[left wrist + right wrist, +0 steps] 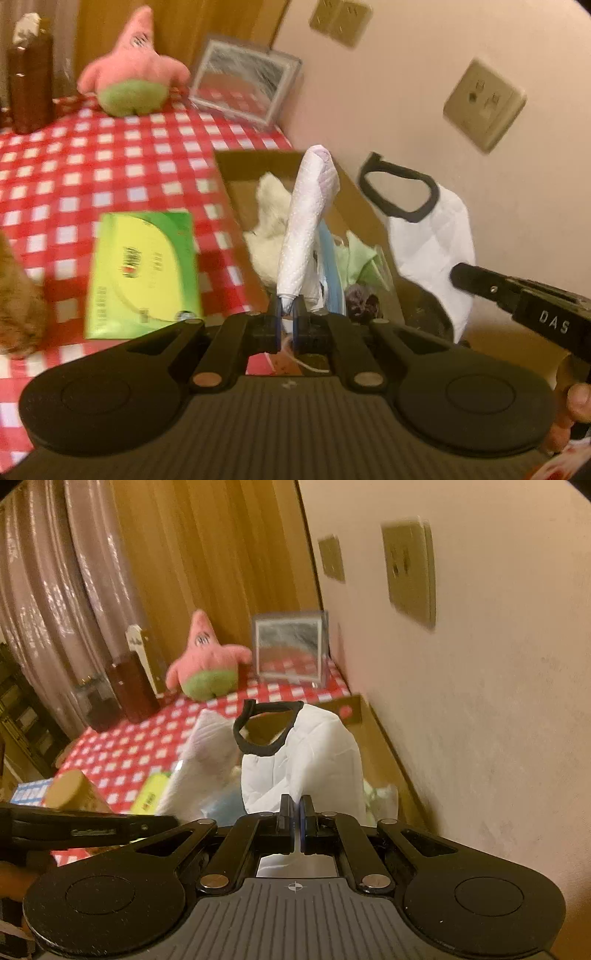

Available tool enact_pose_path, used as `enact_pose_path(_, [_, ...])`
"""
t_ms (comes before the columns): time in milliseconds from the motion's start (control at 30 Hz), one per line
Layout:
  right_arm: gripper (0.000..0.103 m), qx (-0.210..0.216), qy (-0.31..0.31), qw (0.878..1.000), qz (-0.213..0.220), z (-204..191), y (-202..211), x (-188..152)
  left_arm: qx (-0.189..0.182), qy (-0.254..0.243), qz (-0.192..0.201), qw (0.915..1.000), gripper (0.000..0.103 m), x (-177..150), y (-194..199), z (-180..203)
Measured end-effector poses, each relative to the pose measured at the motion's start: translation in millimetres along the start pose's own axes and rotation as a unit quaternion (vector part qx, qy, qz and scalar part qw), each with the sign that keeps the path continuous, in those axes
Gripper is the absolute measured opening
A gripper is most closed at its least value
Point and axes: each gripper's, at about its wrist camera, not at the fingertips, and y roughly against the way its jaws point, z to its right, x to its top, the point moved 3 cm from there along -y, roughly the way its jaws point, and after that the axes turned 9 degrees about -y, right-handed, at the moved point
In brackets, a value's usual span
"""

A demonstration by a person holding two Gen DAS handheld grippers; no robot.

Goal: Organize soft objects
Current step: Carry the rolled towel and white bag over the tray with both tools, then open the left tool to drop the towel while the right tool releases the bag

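Left gripper [287, 308] pinches a rolled paper towel [308, 221] above the cardboard box [236, 192], right gripper [296, 805] clamps a white bag [317, 753] at right; drop-off step, next lower both in, release.

The letters "DAS" are being shown in white on the black right gripper [550, 325], seen in the left wrist view. No other words are being read clearly. Red and dark print is being carried on the green pack [142, 273] on the table, but it is too blurred to be read. Some print is also being seen on the side of that pack [147, 797] in the right wrist view, and it is too small to be made out. A small cross-in-circle mark [294, 887] is being shown on the grey body behind the fingers in that view.
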Motion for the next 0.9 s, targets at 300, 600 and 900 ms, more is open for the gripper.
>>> enact_pose_path(300, [0.003,-0.008,-0.019,0.999,-0.033,34.4,-55.8,0.1,-0.019,-0.016,-0.044,0.9987,0.005,-0.6,-80.1,16.8])
enact_pose_path(600, [0.003,-0.022,-0.01,0.998,-0.064,44.0,-108.5,0.4,-0.026,-0.032,-0.056,0.9976,0.005,14.5,-128.4,23.2])
enact_pose_path(900, [0.003,-0.042,-0.009,0.995,-0.088,52.8,-143.2,0.6,-0.013,-0.039,-0.045,0.9981,0.035,21.8,-122.8,17.4])
